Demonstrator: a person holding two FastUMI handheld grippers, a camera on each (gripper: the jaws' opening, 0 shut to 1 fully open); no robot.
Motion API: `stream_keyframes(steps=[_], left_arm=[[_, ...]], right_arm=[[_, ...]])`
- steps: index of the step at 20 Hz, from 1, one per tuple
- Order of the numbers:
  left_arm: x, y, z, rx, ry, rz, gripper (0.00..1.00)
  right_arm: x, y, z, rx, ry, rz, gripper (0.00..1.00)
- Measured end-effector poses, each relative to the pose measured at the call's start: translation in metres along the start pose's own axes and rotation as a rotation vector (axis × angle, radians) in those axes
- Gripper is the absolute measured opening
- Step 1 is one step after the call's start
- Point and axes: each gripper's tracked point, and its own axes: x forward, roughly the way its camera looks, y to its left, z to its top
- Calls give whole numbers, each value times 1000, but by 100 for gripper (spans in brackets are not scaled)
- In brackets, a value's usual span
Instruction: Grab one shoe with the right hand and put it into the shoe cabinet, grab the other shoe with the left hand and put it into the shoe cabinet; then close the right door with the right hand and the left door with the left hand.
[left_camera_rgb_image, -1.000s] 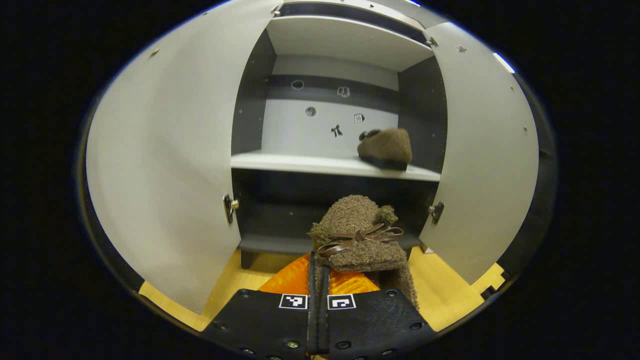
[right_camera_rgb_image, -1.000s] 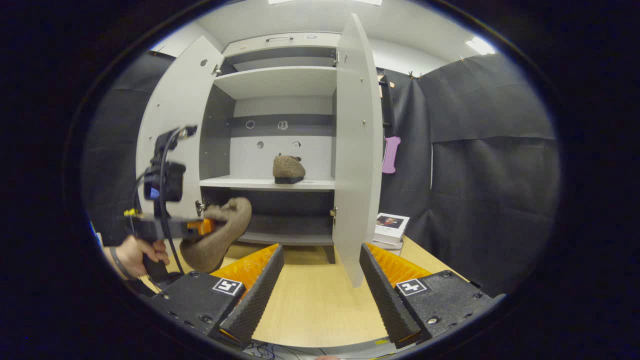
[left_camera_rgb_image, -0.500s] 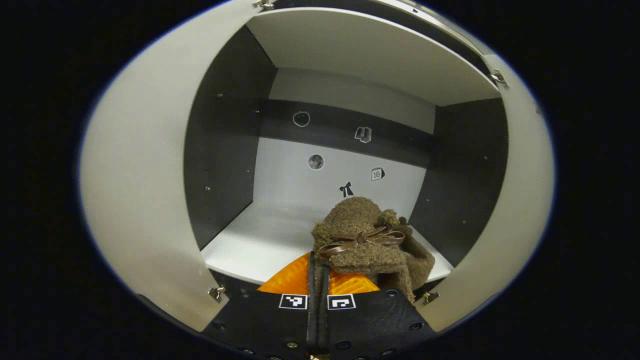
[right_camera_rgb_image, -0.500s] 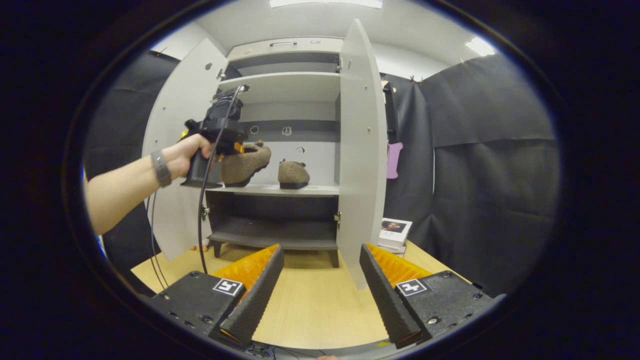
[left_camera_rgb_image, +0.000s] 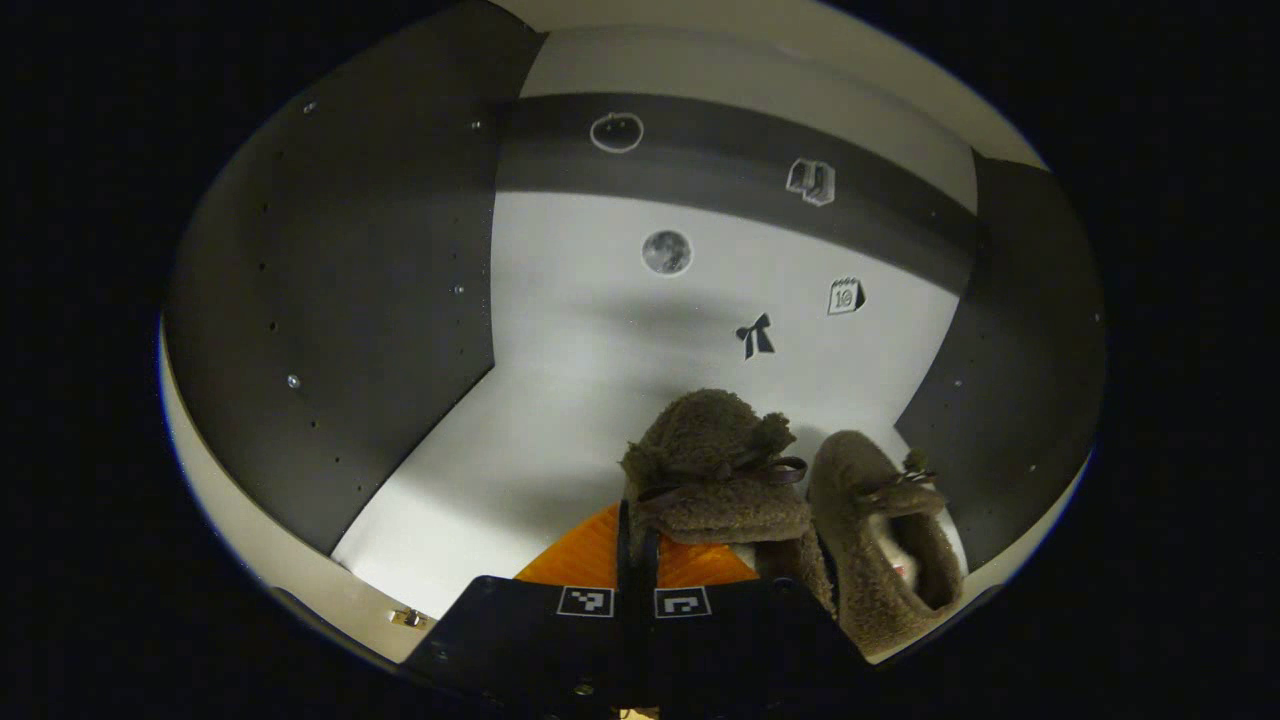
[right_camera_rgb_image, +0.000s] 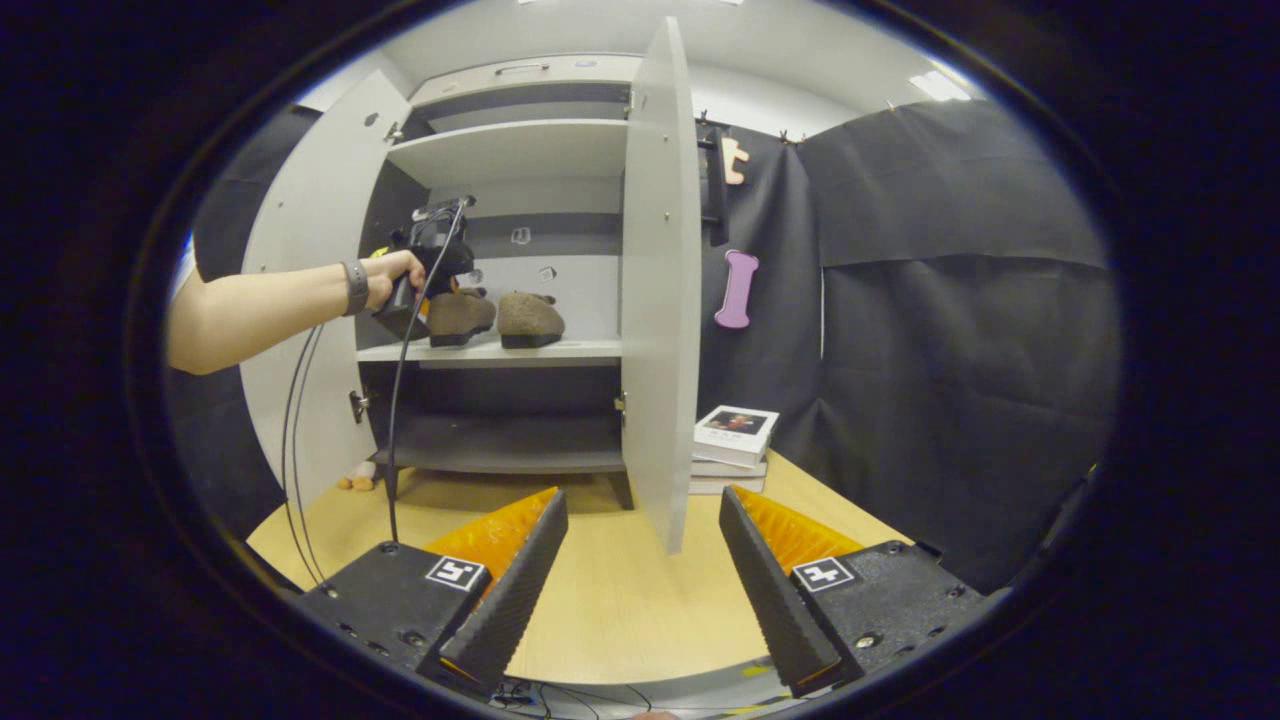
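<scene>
My left gripper (left_camera_rgb_image: 637, 525) is shut on a fuzzy brown shoe with a bow (left_camera_rgb_image: 712, 470) and holds it inside the shoe cabinet, over the white middle shelf (left_camera_rgb_image: 470, 480). The other brown shoe (left_camera_rgb_image: 882, 535) lies on that shelf just to its right. In the right gripper view the two shoes (right_camera_rgb_image: 461, 316) (right_camera_rgb_image: 531, 318) sit side by side on the shelf (right_camera_rgb_image: 560, 350), with a person's hand holding the left gripper (right_camera_rgb_image: 425, 290) at the left one. My right gripper (right_camera_rgb_image: 640, 560) is open over the wooden table, in front of the open right door (right_camera_rgb_image: 660, 280). The left door (right_camera_rgb_image: 300, 260) is open too.
A stack of books (right_camera_rgb_image: 735, 440) lies on the wooden table (right_camera_rgb_image: 610, 600) to the right of the cabinet. A small toy (right_camera_rgb_image: 358, 480) sits by the cabinet's left foot. A cable (right_camera_rgb_image: 395, 430) hangs from the left gripper. The cabinet's dark side walls (left_camera_rgb_image: 340, 300) close in left and right.
The left gripper has carried its shoe deeper into the cabinet and lower, down beside the other shoe on the shelf. The right gripper view has shifted a little to the right; its fingers stay open.
</scene>
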Motion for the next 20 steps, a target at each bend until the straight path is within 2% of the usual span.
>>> stream_keyframes(steps=[5, 6, 7, 9, 11, 12, 14, 15, 16, 17, 20], left_arm=[[6, 1, 2, 12, -4, 6, 1], [6, 0, 2, 12, -1, 1, 7], [6, 0, 2, 15, 2, -1, 4], [5, 3, 2, 11, 5, 5, 5], [3, 0, 1, -3, 14, -18, 14], [2, 1, 1, 1, 19, -23, 23], [-4, -4, -2, 0, 39, -57, 30], [-7, -3, -1, 5, 31, -62, 30], [-12, -1, 1, 11, 21, -62, 38], [-19, -2, 5, 19, 3, -62, 40], [-47, 1, 17, 60, -108, -54, 97]], right_arm=[[6, -9, -6, -17, 10, -23, 97], [7, -7, -6, -23, 12, -19, 97], [7, -5, -7, -28, 14, -12, 97], [7, 1, -7, -31, 16, 8, 97], [7, 6, -6, -29, 14, 24, 97], [6, 7, -6, -30, 12, 30, 97], [7, 10, -5, -32, 13, 44, 97], [7, 10, -5, -29, 14, 50, 97], [7, 11, -3, -23, 9, 54, 97], [6, 11, -1, -18, 5, 54, 97], [4, 11, 0, -2, 2, 62, 97]])
